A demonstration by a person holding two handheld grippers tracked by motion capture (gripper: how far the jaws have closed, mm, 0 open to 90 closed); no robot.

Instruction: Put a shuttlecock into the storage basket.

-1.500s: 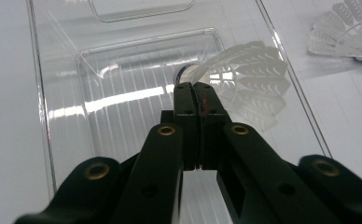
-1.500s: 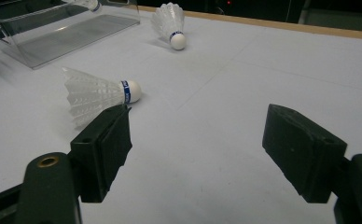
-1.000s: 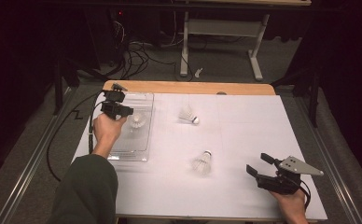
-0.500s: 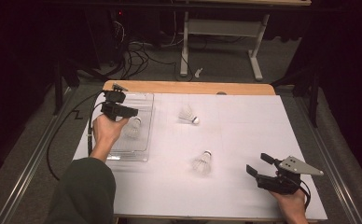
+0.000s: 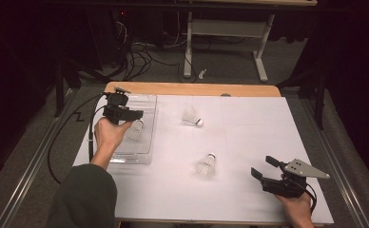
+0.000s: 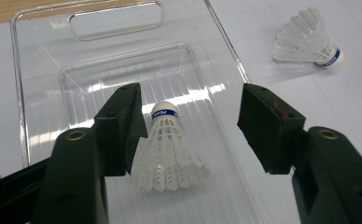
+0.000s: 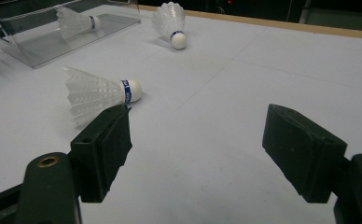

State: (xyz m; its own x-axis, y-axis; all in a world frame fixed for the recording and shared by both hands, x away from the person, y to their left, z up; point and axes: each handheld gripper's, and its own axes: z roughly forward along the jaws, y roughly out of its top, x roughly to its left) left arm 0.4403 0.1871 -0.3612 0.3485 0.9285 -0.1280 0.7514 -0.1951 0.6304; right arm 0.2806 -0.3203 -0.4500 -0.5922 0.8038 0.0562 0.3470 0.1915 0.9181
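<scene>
Left gripper view: left tongs (image 6: 191, 128), just opening, pads clear of shuttlecock (image 6: 170, 149).

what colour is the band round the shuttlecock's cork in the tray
Blue, on the shuttlecock; the left gripper view shows it best.

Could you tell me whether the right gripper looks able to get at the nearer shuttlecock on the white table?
Probably yes: the right gripper is open, and bare table lies between it and the nearer shuttlecock.

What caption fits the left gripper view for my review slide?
Left gripper, jaws just opened, above a white shuttlecock lying in the clear plastic tray; another shuttlecock lies outside on the white table.
</scene>
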